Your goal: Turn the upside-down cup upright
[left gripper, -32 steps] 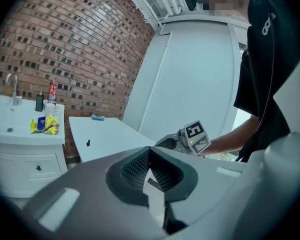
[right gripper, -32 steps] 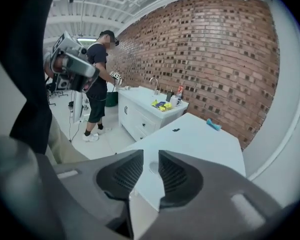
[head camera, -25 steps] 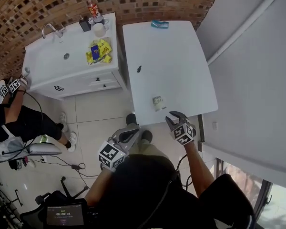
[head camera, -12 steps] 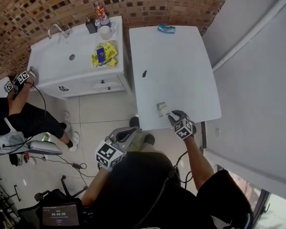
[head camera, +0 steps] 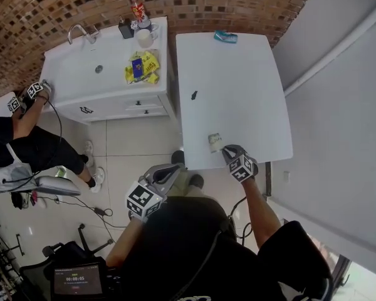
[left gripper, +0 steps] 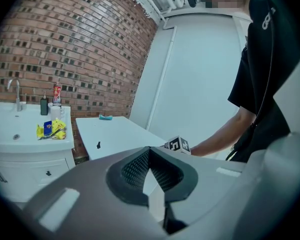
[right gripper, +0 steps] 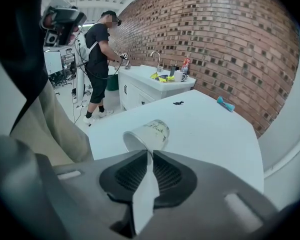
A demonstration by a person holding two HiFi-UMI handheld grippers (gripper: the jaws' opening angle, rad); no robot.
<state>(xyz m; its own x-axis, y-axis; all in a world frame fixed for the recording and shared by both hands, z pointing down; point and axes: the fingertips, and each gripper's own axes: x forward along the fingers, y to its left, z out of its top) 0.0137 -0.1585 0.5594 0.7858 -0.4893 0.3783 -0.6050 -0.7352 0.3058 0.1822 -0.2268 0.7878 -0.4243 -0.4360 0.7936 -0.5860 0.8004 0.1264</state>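
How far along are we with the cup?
Done: right gripper is at the cup. In hand: its jaws are closing on the rim; cup lies tipped on the table, mouth toward the gripper. Remaining: stand it upright, let go.

Your cup (head camera: 214, 141) is white, with a faint green and grey print on its side. The table (head camera: 238, 86) is plain white. The wall (head camera: 50, 5) is brown and red brick with pale lines. The sink cabinet (head camera: 106, 102) is white, the packets (head camera: 148, 63) are yellow, and the floor (head camera: 131, 149) is pale grey tiles. One small thing (head camera: 225, 37) is blue.
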